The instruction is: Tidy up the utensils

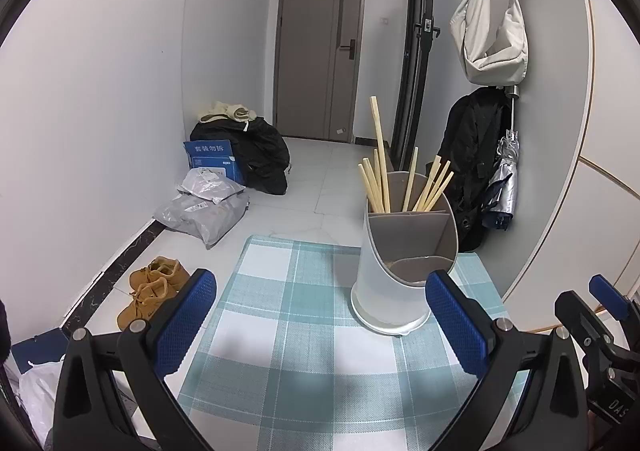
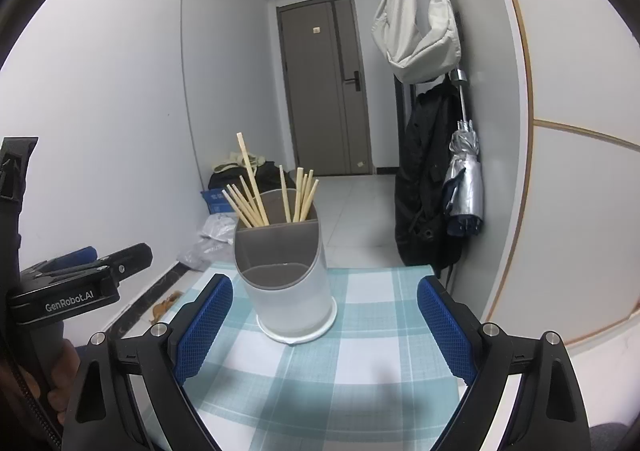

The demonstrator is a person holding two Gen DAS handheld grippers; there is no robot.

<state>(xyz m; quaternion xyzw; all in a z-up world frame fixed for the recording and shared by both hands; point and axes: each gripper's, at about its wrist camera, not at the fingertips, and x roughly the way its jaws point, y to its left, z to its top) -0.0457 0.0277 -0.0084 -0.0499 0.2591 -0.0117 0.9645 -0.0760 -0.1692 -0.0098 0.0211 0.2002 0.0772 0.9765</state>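
Note:
A white and grey utensil holder (image 1: pixel 394 283) (image 2: pixel 286 291) stands upright on a small table with a teal checked cloth (image 1: pixel 296 331) (image 2: pixel 360 351). Several wooden chopsticks (image 1: pixel 384 171) (image 2: pixel 256 191) stick out of its rear compartment; the front compartment looks empty. My left gripper (image 1: pixel 320 315) is open, its blue pads low over the cloth, with the holder just ahead and right. My right gripper (image 2: pixel 324 315) is open too, holding nothing, with the holder between and just beyond its fingers. The left gripper's body (image 2: pixel 76 283) shows at the left of the right wrist view.
The table stands against a white curved wall on the right. A coat (image 1: pixel 476 167), a folded umbrella (image 1: pixel 502 187) and a pale bag (image 1: pixel 488 35) hang there. On the floor lie brown shoes (image 1: pixel 154 287), grey parcels (image 1: pixel 204 207), a blue box (image 1: pixel 212 159) and a dark bundle (image 1: pixel 260 151) before a door (image 1: pixel 320 51).

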